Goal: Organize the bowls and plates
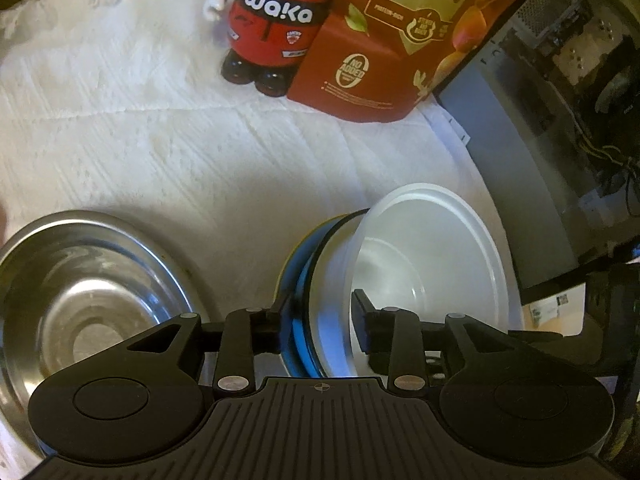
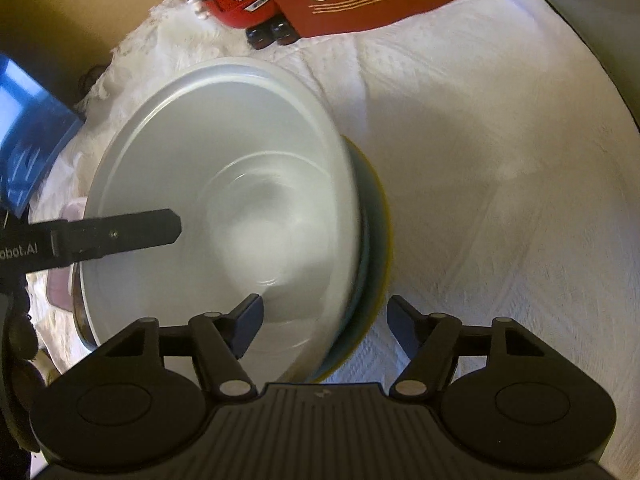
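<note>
A white bowl (image 1: 432,248) sits nested in a stack with a blue dish (image 1: 298,292) and a yellow-edged plate under it. My left gripper (image 1: 320,316) is shut on the near rim of this stack, one finger inside the white bowl, one outside. A steel bowl (image 1: 80,280) lies to the left on the white cloth. In the right wrist view the white bowl (image 2: 224,216) fills the middle, with the yellow plate edge (image 2: 386,240) at its right. My right gripper (image 2: 324,328) is open, its fingers straddling the stack's near rim. The left gripper's finger (image 2: 120,236) reaches in from the left.
A red Waka figurine (image 1: 276,20) and a red egg package (image 1: 400,40) stand at the back on the white cloth (image 1: 160,140). A dark computer case (image 1: 560,140) stands at the right. A blue object (image 2: 28,140) lies at the left edge.
</note>
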A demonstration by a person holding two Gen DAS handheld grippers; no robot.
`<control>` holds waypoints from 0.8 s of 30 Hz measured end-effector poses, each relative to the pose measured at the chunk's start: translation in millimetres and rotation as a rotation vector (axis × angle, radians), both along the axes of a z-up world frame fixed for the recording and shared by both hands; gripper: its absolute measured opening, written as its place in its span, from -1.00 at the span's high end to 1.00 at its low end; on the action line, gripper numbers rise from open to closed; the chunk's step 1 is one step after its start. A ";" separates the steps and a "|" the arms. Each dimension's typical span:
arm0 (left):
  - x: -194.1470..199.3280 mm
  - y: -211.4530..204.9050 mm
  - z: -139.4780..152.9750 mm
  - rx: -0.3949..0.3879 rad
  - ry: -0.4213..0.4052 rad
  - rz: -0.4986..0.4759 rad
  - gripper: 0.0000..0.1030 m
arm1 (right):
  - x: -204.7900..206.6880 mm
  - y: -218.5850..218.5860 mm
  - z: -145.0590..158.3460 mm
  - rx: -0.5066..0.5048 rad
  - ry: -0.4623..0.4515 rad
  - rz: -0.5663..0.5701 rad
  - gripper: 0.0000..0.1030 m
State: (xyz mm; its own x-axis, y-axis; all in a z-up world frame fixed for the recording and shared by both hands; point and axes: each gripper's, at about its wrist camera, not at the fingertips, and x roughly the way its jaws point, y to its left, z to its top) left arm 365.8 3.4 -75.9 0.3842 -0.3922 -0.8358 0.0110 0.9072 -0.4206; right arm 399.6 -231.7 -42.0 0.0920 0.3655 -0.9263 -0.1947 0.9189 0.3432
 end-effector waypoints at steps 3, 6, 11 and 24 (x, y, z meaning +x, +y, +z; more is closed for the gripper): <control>1.5 -0.4 0.0 -0.007 0.003 0.009 0.26 | 2.4 5.2 -1.6 0.007 0.005 0.021 -0.36; 0.8 1.9 -0.8 -0.025 0.008 0.018 0.25 | 4.7 11.2 -2.8 0.009 0.008 0.038 -0.38; 2.1 9.2 -0.7 -0.072 0.026 0.037 0.25 | 8.7 10.8 -3.9 0.021 0.024 0.042 -0.39; 7.6 11.6 -0.7 -0.072 0.023 0.028 0.20 | 0.5 17.7 -3.1 0.015 0.039 0.060 -0.45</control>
State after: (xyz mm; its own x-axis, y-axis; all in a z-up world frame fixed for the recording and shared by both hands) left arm 373.4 15.0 -76.7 0.3765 -0.4414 -0.8145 -0.0244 0.8742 -0.4850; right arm 400.2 -214.0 -45.1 0.0330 0.3834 -0.9230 -0.2354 0.9005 0.3657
